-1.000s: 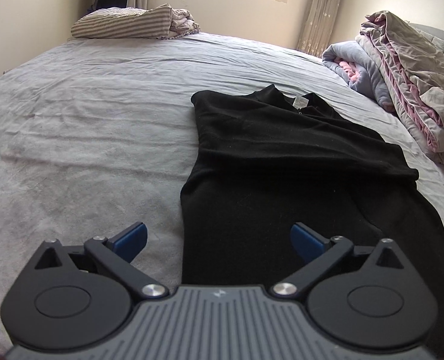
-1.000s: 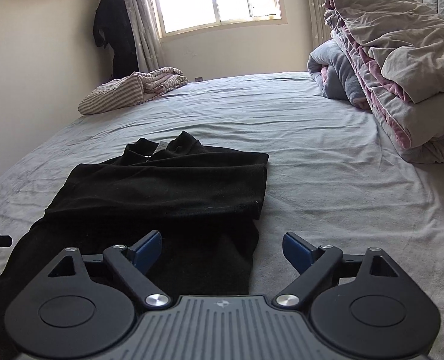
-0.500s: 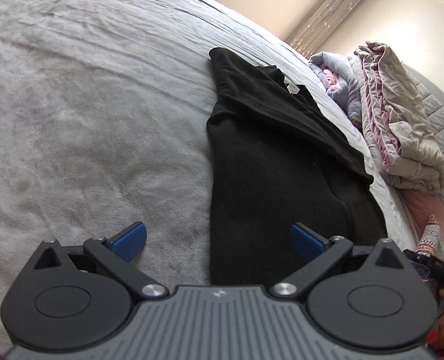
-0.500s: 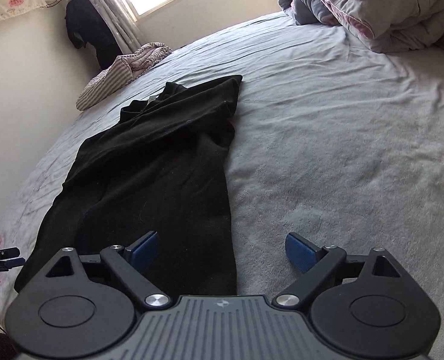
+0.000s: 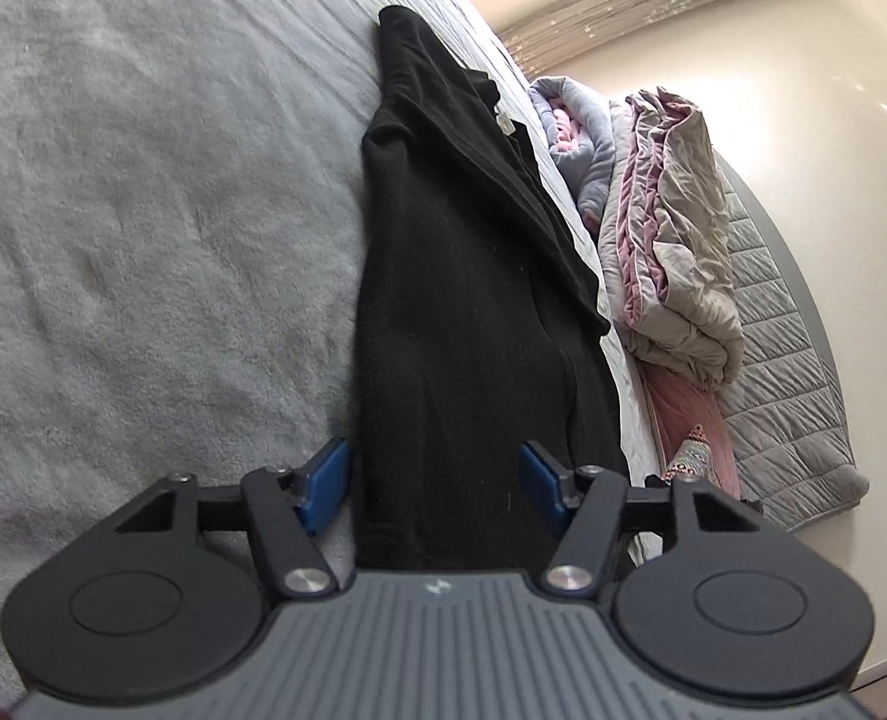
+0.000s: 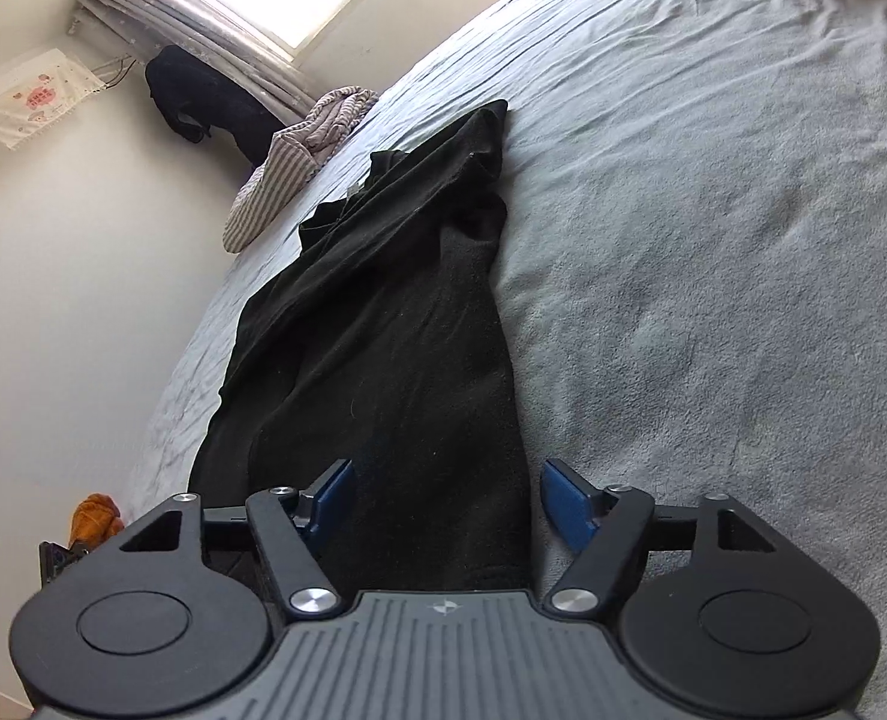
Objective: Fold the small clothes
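The black garment [image 5: 461, 312] is lying lengthwise on the grey bed [image 5: 143, 210], collar end far from the cameras and hem end nearest them. Its sleeves appear to be lying folded in across the upper body, so the narrowing folds are looking done; the garment is still lying at full length, so the lengthwise folding is, by my judgement, what is left.

On the left side, the left tongs [image 5: 434, 483] are sitting released at the hem, their blue pads straddling the garment's left corner: one pad is resting just beside the cloth edge over the bed, the other over the black fabric. Nothing is being gripped.

On the right side, the right tongs [image 6: 446, 501] are likewise spread wide at the right hem corner, one pad over the fabric and one over bare bedding, holding nothing.

Both tongs are looking poised to pinch the hem corners and carry them toward the collar. Folded quilts [image 5: 671, 228] are lying beyond the garment, well apart.
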